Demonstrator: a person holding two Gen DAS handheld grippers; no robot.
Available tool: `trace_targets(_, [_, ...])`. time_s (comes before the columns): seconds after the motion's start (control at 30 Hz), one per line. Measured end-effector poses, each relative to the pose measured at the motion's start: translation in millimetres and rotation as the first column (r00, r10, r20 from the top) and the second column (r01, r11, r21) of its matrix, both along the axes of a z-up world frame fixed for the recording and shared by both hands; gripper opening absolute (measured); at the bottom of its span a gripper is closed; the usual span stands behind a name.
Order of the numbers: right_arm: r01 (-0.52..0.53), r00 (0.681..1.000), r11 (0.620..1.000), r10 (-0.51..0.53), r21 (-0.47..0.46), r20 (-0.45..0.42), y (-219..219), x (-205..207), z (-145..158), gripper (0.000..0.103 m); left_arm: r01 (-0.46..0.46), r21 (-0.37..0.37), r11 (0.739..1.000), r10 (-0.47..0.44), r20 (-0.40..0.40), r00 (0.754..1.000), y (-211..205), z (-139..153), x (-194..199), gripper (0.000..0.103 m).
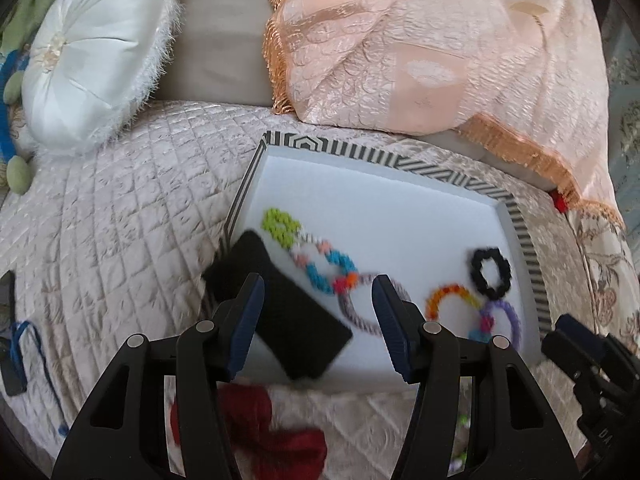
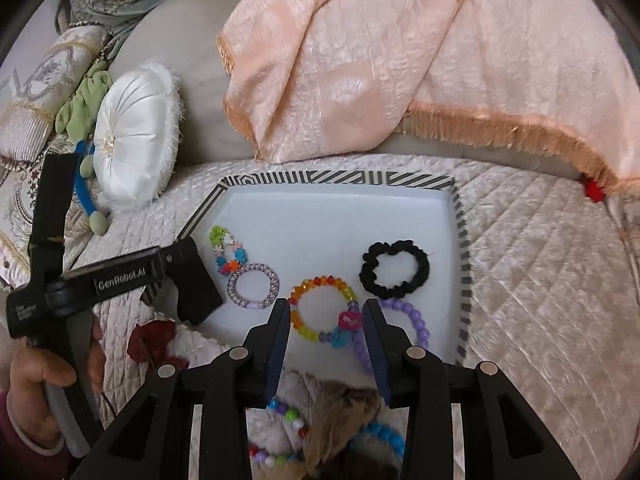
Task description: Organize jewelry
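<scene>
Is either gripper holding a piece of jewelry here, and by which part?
Nothing is held. The left gripper and right gripper are both open and empty above the tray.

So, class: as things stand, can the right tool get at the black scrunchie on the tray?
Probably yes: the right tool is open and empty, and the black scrunchie lies uncovered just ahead.

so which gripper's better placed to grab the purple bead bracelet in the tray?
Right, probably. The right gripper is open directly over the purple bead bracelet; the left gripper sits across the tray, near the black object.
</scene>
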State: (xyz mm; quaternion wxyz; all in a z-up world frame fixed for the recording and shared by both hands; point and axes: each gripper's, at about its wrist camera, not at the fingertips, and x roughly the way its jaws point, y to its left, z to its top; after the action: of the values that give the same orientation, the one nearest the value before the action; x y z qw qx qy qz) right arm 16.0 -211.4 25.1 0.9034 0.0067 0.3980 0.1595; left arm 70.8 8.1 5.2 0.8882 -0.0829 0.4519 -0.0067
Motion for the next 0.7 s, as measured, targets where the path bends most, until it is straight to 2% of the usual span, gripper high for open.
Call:
trace_targets(0.33, [0.064, 0.998, 0.998, -0.063, -0.019, 0.021, 0, -42, 4, 0.035, 0.021, 0.02, 1.0, -0.022, 0.037, 0.999, -11, 9, -55, 0.056])
trace_targets(0.7, [0.099, 0.994, 0.993, -0.097, -0.06, 0.047, -7, -74, 8, 0.036, 0.023, -0.02, 1.0, -0.023, 0.045, 0.999, -17, 17, -93, 0.056])
